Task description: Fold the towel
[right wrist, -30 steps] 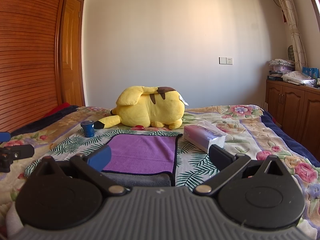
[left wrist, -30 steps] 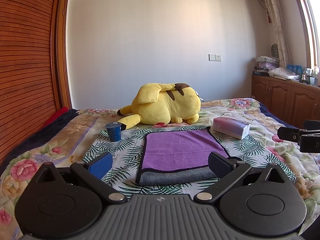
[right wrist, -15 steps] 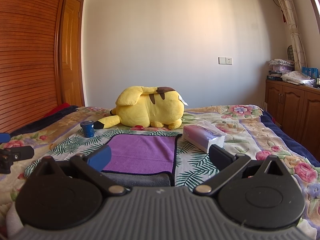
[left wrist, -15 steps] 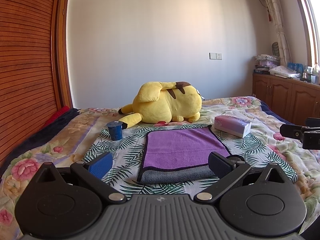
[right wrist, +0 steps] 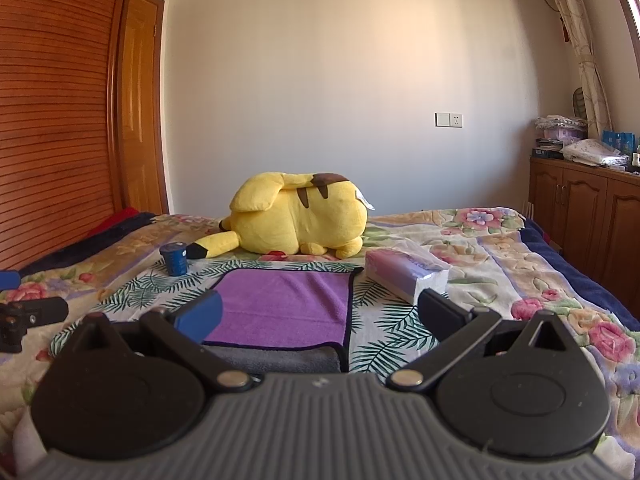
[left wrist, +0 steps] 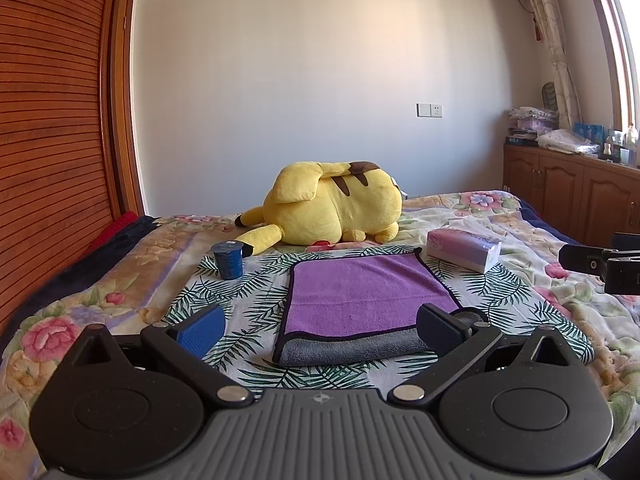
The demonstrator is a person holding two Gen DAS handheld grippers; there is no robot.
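Both the left hand-held gripper [left wrist: 320,326] and right hand-held gripper [right wrist: 318,314] gape wide, empty. The purple towel [left wrist: 362,294] lies mid-bed. Only the right view shows the door [right wrist: 140,108]. Tissue pack [left wrist: 464,250] lettering is unreadable.

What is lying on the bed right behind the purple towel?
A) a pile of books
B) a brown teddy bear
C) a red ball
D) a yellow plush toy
D: a yellow plush toy lies on its side on the bed just past the far edge of the purple towel, with a small blue cup off to its left and a tissue pack to its right.
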